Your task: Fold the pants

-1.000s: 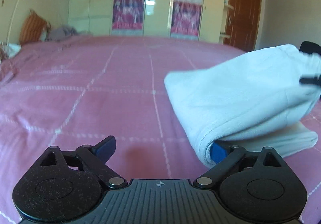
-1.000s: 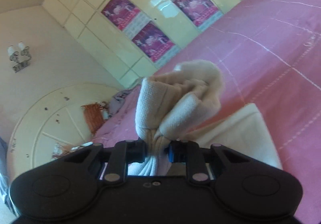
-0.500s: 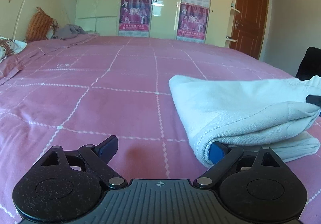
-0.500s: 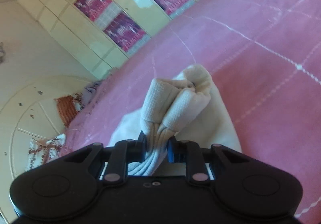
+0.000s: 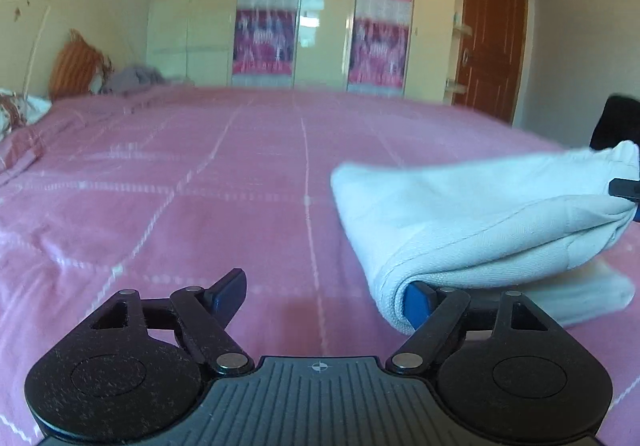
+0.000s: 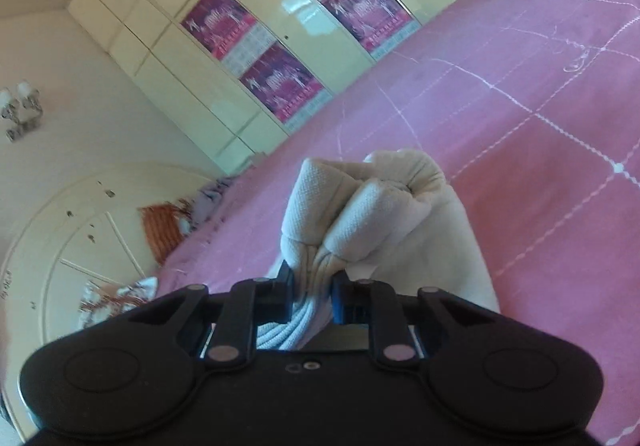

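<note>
White pants [image 5: 460,214] lie folded over on the pink bed [image 5: 200,186], at the right of the left wrist view. My left gripper [image 5: 326,286] sits low at the near end of the fold. Its jaws are wide and closing; the right finger [image 5: 418,300] is tucked into the fold's crease, and the left finger [image 5: 230,292] is bare over the sheet. My right gripper [image 6: 313,278] is shut on a bunched end of the pants [image 6: 360,206], and its dark tip [image 5: 624,188] shows at the far right edge.
A cream wardrobe [image 5: 320,6] with purple posters stands behind the bed, and a brown door [image 5: 492,34] is to its right. An orange cushion [image 5: 76,66] and grey clothing [image 5: 132,78] lie at the bed's far left. A dark object [image 5: 612,122] stands beyond the pants.
The raised upper layer of the pants has come down and now lies flatter over the lower layer. My left fingers stand slightly closer together. The right gripper keeps its hold.
</note>
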### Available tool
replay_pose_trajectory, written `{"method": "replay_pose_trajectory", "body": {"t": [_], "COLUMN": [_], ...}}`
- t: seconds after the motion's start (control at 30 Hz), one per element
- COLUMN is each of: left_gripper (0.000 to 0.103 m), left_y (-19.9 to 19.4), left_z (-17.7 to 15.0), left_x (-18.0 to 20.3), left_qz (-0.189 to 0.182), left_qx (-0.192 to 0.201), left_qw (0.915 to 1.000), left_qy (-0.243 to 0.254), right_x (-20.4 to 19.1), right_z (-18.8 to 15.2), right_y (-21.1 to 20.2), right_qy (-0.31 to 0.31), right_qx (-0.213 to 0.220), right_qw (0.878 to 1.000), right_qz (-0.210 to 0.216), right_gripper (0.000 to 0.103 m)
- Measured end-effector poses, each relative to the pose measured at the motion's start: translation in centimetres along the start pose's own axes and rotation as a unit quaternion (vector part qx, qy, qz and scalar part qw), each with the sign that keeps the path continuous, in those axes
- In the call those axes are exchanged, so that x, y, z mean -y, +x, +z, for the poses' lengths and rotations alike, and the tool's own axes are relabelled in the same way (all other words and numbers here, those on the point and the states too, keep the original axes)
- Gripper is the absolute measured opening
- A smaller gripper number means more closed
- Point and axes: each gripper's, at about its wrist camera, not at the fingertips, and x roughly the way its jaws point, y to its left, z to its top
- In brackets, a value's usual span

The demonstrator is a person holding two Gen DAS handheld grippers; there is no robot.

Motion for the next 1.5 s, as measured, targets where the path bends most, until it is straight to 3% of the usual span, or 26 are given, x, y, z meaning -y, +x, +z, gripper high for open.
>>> {"method": "replay_pose_trajectory", "body": {"t": [0.03, 0.1, 0.17, 0.33, 0.43, 0.57, 0.63, 0.67, 0.73, 0.8, 0.93, 0.97, 1.0, 1.03, 1.07, 1.1, 1.13, 1.2, 1.3, 1.4, 1.47, 1.5], "left_gripper": [0.086, 0.086, 0.086, 0.086, 0.086, 0.086, 0.086, 0.086, 0.067, 0.060, 0.060, 0.060, 0.060, 0.064, 0.064, 0.064, 0.062, 0.060, 0.060, 0.060, 0.062, 0.066], "left_y": [0.9, 0.6, 0.4, -0.5, 0.8, -0.1, -1.8, -2.8, -4.7, -4.5, -0.8, 0.7, 2.8, 5.0, 5.2, 4.8, 4.6, 4.0, 5.2, 9.1, 13.1, 14.2], "left_z": [-0.5, -0.3, -0.2, 0.0, -0.5, -0.5, -0.5, -0.5, 0.3, 2.0, 5.3, 5.4, 5.0, 4.0, 3.4, 3.5, 4.4, 6.2, 9.5, 11.0, 9.7, 8.6], "left_x": [-0.1, 0.0, -0.2, -0.1, -0.1, 0.0, -0.7, -1.1, -1.7, -0.9, 3.1, 3.8, 4.6, 5.5, 6.2, 6.4, 6.0, 5.0, 5.3, 6.7, 7.6, 8.0], "left_qz": [0.000, -0.003, -0.003, -0.002, 0.000, -0.011, -0.020, -0.019, -0.025, -0.032, -0.065, -0.076, -0.093, -0.118, -0.116, -0.117, -0.122, -0.120, -0.118, -0.118, -0.108, -0.100], "left_qx": [-0.030, -0.020, -0.016, 0.018, -0.030, -0.046, -0.066, -0.058, -0.008, 0.033, 0.045, 0.030, -0.017, -0.090, -0.090, -0.084, -0.089, -0.045, -0.007, -0.033, -0.107, -0.113], "left_qw": [0.9995, 0.9997, 0.9997, 0.9998, 0.9995, 0.9989, 0.9976, 0.9979, 0.9987, 0.9985, 0.9968, 0.9966, 0.9954, 0.9887, 0.9880, 0.9868, 0.9863, 0.9909, 0.9924, 0.9922, 0.9878, 0.9875], "left_qy": [-0.002, -0.010, -0.015, -0.011, -0.011, 0.000, -0.010, -0.020, -0.044, -0.028, 0.012, 0.009, 0.009, 0.018, 0.048, 0.074, 0.066, 0.040, 0.034, 0.025, 0.037, 0.043], "right_x": [0.7, 3.5, 4.7, 2.7, 2.6, 3.2, 2.2, 1.7, 0.3, -1.1, -3.8, -4.0, -3.9, -3.3, -2.0, -0.8, -0.8, -1.5, -2.9, -3.8, -3.1, -2.1], "right_z": [-0.1, -1.5, -1.9, -1.9, -2.4, -2.3, -1.8, -1.5, -1.0, 0.2, 2.3, 2.4, 2.2, 1.5, 0.8, 0.1, 0.2, 1.3, 3.8, 5.6, 5.8, 5.4], "right_y": [0.7, 3.3, 2.6, 2.1, 1.2, 1.8, 1.4, 0.7, -1.3, -1.9, 1.5, 2.6, 3.9, 5.6, 7.6, 8.2, 7.7, 7.2, 6.9, 10.0, 13.5, 15.2], "right_qy": [-0.002, 0.025, 0.059, 0.000, 0.000, 0.024, 0.004, -0.006, -0.042, -0.089, -0.198, -0.219, -0.240, -0.266, -0.270, -0.270, -0.277, -0.277, -0.259, -0.262, -0.262, -0.263], "right_qx": [-0.012, -0.096, -0.077, -0.072, -0.066, -0.079, -0.079, -0.072, -0.034, -0.011, -0.001, -0.005, -0.019, -0.054, -0.117, -0.144, -0.141, -0.148, -0.097, -0.083, -0.117, -0.151], "right_qw": [1.000, 0.988, 0.990, 0.991, 0.991, 0.990, 0.990, 0.990, 0.990, 0.988, 0.972, 0.966, 0.959, 0.945, 0.929, 0.922, 0.922, 0.922, 0.942, 0.944, 0.938, 0.928], "right_qz": [-0.023, -0.120, -0.098, -0.112, -0.114, -0.113, -0.119, -0.125, -0.128, -0.122, -0.130, -0.137, -0.151, -0.183, -0.226, -0.237, -0.230, -0.227, -0.191, -0.184, -0.196, -0.216], "right_gripper": [0.018, 0.018, 0.020, 0.020, 0.019, 0.019, 0.022, 0.026, 0.026, 0.025, 0.024, 0.024, 0.021, 0.021, 0.022, 0.022, 0.022, 0.022, 0.024, 0.024, 0.022, 0.022]}}
